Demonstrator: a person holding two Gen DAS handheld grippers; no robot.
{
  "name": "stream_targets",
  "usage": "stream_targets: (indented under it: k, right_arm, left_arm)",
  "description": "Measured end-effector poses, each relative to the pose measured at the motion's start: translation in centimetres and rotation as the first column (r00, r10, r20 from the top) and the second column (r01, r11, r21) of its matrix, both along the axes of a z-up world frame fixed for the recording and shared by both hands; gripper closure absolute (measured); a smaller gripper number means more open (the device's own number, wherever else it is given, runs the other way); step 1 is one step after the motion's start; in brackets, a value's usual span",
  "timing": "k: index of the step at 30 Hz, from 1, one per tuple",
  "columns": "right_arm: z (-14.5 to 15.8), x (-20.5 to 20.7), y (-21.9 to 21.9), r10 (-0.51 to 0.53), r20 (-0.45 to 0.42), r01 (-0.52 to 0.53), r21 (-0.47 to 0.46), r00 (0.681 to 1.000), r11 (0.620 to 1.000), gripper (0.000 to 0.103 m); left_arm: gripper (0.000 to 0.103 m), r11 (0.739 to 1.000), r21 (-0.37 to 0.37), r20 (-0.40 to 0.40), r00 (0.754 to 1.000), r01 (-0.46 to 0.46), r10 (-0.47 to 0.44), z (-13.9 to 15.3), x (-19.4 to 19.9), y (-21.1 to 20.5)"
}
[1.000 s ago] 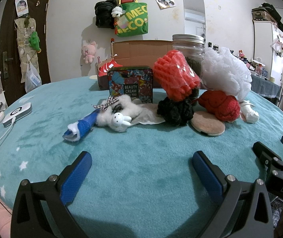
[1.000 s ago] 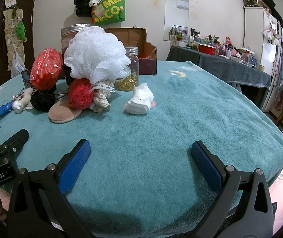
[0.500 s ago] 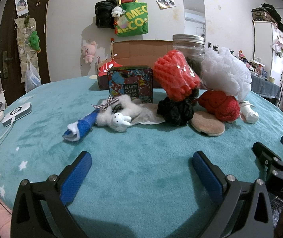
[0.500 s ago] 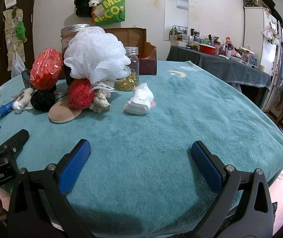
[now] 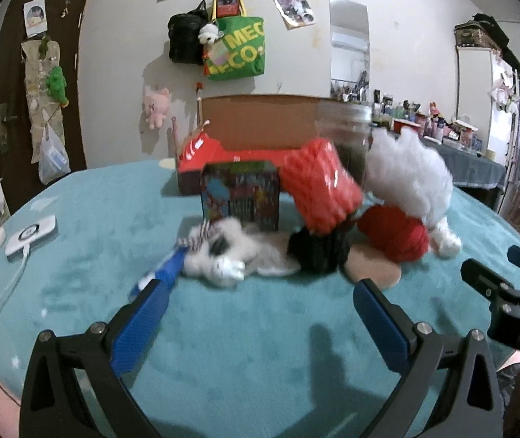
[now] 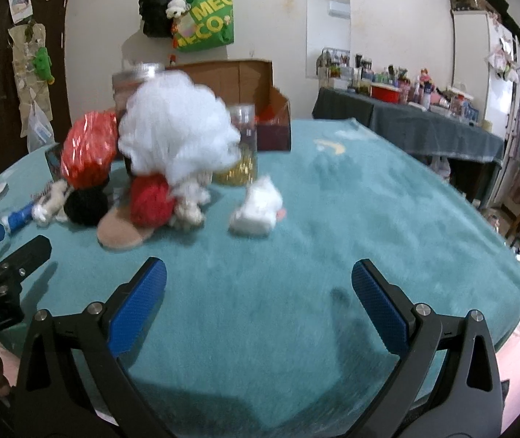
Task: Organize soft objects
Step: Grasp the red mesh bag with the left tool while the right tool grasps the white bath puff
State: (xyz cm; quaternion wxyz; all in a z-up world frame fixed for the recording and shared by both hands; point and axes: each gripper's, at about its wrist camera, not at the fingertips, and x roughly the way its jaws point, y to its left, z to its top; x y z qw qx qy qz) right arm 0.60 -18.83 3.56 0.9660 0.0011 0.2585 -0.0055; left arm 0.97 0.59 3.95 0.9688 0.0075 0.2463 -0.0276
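Observation:
A pile of soft things lies on the teal blanket (image 5: pixel 260 328): a white mesh pouf (image 5: pixel 409 171) (image 6: pixel 176 135), a red mesh pouf (image 5: pixel 318 186) (image 6: pixel 88 153), a red yarn ball (image 5: pixel 395 233) (image 6: pixel 150 200), a black pouf (image 5: pixel 318 252) (image 6: pixel 84 204), a tan round pad (image 5: pixel 373 270) (image 6: pixel 121 233), a white plush rabbit (image 5: pixel 223 259) (image 6: pixel 48 204) and a small white plush (image 6: pixel 258 208). My left gripper (image 5: pixel 260 321) is open and empty, just short of the rabbit. My right gripper (image 6: pixel 260 306) is open and empty, short of the small white plush.
A cardboard box (image 5: pixel 260 124) stands behind the pile, with a printed tin (image 5: pixel 239 197) and glass jars (image 6: pixel 241 157) beside it. A blue tube (image 5: pixel 165 270) lies by the rabbit. A phone and a charger (image 5: pixel 30 233) lie at the left. The bed edge drops off at the right (image 6: pixel 508 292).
Both grippers have moved forward and up toward the pile; the views are now blurred by motion. Both stay open and empty. The soft things have not moved.

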Motion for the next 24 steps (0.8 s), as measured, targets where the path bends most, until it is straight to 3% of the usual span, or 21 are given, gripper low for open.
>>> stream_targets:
  k: [12, 22, 24]
  right_arm:
    - [5.7, 3.3, -0.3, 0.109, 0.065, -0.110, 0.006, 0.992, 0.994, 0.000]
    - [6.4, 8.3, -0.1, 0.292, -0.014, -0.288, 0.121, 0.956, 0.950, 0.000]
    - [6.0, 8.9, -0.2, 0.309, -0.028, -0.302, 0.143, 0.951, 0.942, 0.000]
  left_arm:
    - [0.000, 0.994, -0.062, -0.006, 0.996, 0.090, -0.090, 4.5, 3.9, 0.9]
    - [0.000, 0.982, -0.022, -0.056, 0.980, 0.189, -0.190, 5.2, 7.5, -1.1]
    - [0.005, 0.980, -0.021, -0.068, 0.978, 0.198, -0.199, 5.0, 8.0, -1.3]
